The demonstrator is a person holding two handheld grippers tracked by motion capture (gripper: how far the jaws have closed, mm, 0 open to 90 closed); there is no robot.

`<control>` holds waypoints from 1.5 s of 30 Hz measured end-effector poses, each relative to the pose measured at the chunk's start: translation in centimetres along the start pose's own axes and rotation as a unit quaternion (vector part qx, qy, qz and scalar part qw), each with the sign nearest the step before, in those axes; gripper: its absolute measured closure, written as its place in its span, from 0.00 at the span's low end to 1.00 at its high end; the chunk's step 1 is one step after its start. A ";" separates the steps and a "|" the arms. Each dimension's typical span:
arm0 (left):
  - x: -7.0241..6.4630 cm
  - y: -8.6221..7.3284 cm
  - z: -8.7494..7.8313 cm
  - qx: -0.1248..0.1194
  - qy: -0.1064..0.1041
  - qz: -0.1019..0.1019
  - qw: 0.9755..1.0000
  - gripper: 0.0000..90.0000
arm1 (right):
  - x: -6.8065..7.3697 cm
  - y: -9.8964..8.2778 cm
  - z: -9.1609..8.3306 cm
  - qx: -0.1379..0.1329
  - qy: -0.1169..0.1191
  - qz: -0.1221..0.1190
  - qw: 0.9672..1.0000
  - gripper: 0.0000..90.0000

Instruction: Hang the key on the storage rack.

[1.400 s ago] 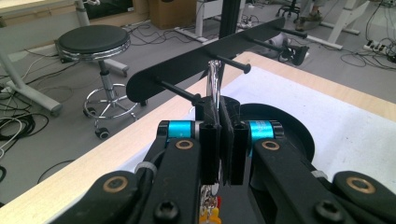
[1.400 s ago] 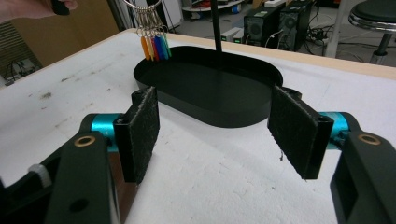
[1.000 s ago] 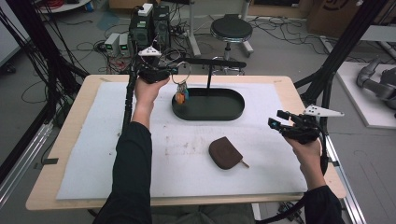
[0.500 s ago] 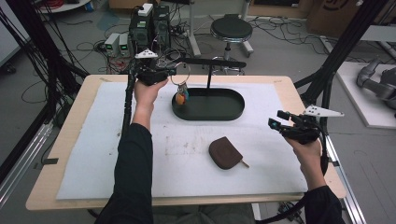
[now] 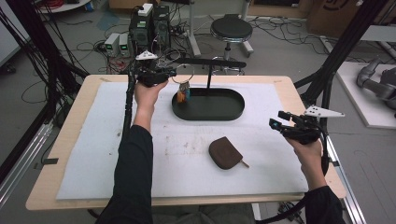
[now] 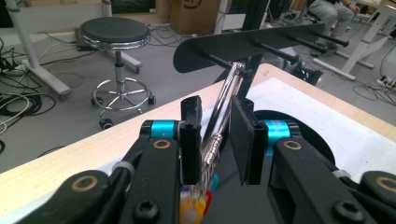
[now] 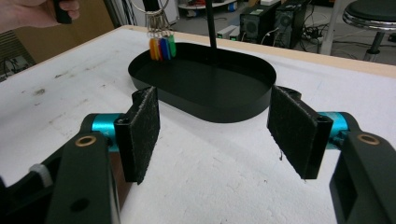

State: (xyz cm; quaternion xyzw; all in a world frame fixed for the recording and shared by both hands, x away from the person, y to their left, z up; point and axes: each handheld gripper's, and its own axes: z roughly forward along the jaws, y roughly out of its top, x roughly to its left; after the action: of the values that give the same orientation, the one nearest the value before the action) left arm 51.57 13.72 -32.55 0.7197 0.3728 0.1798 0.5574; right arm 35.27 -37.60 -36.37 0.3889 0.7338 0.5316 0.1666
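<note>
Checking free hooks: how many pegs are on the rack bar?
5 pegs along the rack bar: nearest holds the key ring; four beyond it are bare. More may be hidden.

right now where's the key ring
In the high view the key ring hangs on a peg of the black rack above the left end of the black tray, between the jaws of the left gripper, which have just been opening.

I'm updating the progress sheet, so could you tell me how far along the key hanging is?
Done: the key ring already hangs on a peg of the black rack, its tags over the tray. In hand: the left gripper has just been opening, pads off the ring between them. Left: likely the brown pouch on the mat; the right gripper waits open.
</note>
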 end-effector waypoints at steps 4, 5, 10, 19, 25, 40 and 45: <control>-0.1 0.0 -0.7 0.007 0.021 0.007 1.000 0.66 | 0.0 0.0 0.0 0.000 0.000 -0.002 1.000 0.39; -0.3 0.0 -0.9 0.009 0.027 0.009 1.000 0.63 | -0.1 0.0 0.0 -0.001 0.000 -0.002 1.000 0.39; -1.5 0.1 -3.0 0.016 0.048 0.037 0.998 0.51 | -0.1 0.0 0.1 0.000 0.000 -0.001 1.000 0.39; -3.8 -0.8 -9.0 0.035 0.049 0.103 0.993 0.38 | 0.2 0.4 0.4 0.002 0.001 -0.009 1.000 0.37; -4.8 -3.3 -13.9 0.024 0.034 0.118 0.992 0.33 | 0.7 0.7 0.9 0.008 0.005 -0.014 1.000 0.33; -3.2 -10.4 -19.2 0.004 0.035 0.103 0.994 0.30 | 1.1 0.8 0.6 -0.002 0.014 -0.012 1.000 0.27; -2.1 -12.0 -19.8 0.002 0.045 0.081 0.996 0.30 | 1.2 0.9 0.5 -0.008 0.015 -0.014 1.000 0.25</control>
State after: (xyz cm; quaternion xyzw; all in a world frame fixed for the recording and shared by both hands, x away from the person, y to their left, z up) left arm 32.74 26.63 -37.27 0.7399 0.3386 0.2561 0.5219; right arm 35.17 -36.33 -35.55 0.3697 0.7370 0.5409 0.1662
